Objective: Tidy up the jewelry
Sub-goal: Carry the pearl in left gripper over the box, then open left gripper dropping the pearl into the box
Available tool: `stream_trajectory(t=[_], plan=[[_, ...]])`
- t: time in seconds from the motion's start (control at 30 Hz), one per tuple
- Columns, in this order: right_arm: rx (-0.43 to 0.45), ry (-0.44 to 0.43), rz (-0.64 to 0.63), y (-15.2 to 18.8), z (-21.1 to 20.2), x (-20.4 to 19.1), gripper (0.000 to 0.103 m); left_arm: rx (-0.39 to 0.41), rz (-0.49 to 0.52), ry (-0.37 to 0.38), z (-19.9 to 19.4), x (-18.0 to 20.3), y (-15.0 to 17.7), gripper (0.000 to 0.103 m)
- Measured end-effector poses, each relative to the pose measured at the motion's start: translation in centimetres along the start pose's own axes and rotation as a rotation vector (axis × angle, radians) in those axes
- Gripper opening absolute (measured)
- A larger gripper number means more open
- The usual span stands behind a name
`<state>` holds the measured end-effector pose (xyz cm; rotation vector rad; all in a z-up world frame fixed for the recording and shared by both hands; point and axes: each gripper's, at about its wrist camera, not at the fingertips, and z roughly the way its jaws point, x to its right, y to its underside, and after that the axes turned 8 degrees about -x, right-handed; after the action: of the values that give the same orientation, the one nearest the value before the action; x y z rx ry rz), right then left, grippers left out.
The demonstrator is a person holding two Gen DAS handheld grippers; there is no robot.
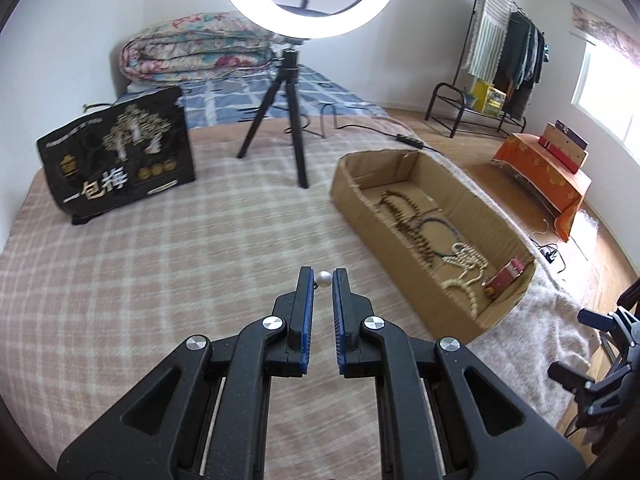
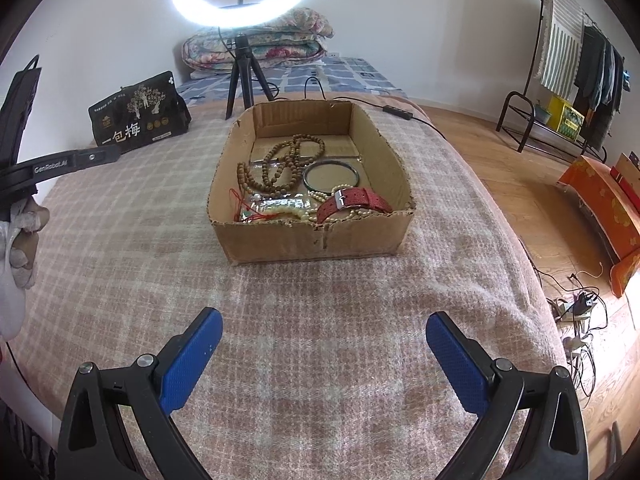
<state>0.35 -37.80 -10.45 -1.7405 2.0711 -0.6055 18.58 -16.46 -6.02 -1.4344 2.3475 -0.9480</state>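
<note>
Fingers of the left gripper [image 1: 324, 278] stand nearly closed, and between their tips they pinch a small white pearl [image 1: 324, 278], perhaps an earring, because a thin dark pin shows at its side. From the left wrist camera, the pearl is held above the checked blanket [image 1: 160, 260], to the left of the cardboard box [image 1: 460, 312] and not yet over it. I think the narrow grip is needed because the piece is so little. Inside the box lie brown beads [image 1: 404, 216], a cream bead string [image 1: 468, 264] and something red [image 1: 506, 274] at its near end.

From the right wrist camera, the right gripper [image 2: 324, 356] is wide open and holds nothing; it waits over the blanket in front of the box [image 2: 316, 244], probably to leave the way free. The box holds brown beads [image 2: 280, 164], a dark bangle [image 2: 330, 178] and a red strap [image 2: 352, 202]. Left of the box, a gloved hand [image 2: 18, 248] is seen at the picture's edge.
</note>
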Motion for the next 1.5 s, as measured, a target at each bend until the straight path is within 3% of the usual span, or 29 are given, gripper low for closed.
stream_trajectory(t=[0.47,0.87,0.9,0.97,1.0,1.03,1.5], plan=[[0.043,0.003,0.013,-1.0,-0.8,0.5,0.103,-0.021,0.086,0.074,3.6,8.3,-4.6,0.008],[0.042,0.0,0.032,-0.8,-0.6,1.7,0.103,-0.055,0.136,0.074,4.8,11.5,-4.3,0.008],[0.043,0.0,0.034,-0.8,-0.6,1.7,0.103,-0.056,0.137,0.073,4.8,11.6,-4.3,0.009],[0.043,-0.001,0.037,-0.8,-0.7,1.8,0.103,-0.055,0.134,0.075,4.7,11.6,-4.3,0.027],[0.044,-0.002,0.037,-0.8,-0.8,1.8,0.103,-0.046,0.13,0.079,4.5,11.6,-4.2,0.042],[0.046,-0.002,0.038,-0.8,-0.9,1.7,0.103,-0.038,0.128,0.08,4.3,11.6,-4.2,0.045],[0.088,0.01,0.041,-1.1,-3.5,1.2,0.103,0.051,0.105,-0.011,-2.1,9.0,-2.7,0.046]])
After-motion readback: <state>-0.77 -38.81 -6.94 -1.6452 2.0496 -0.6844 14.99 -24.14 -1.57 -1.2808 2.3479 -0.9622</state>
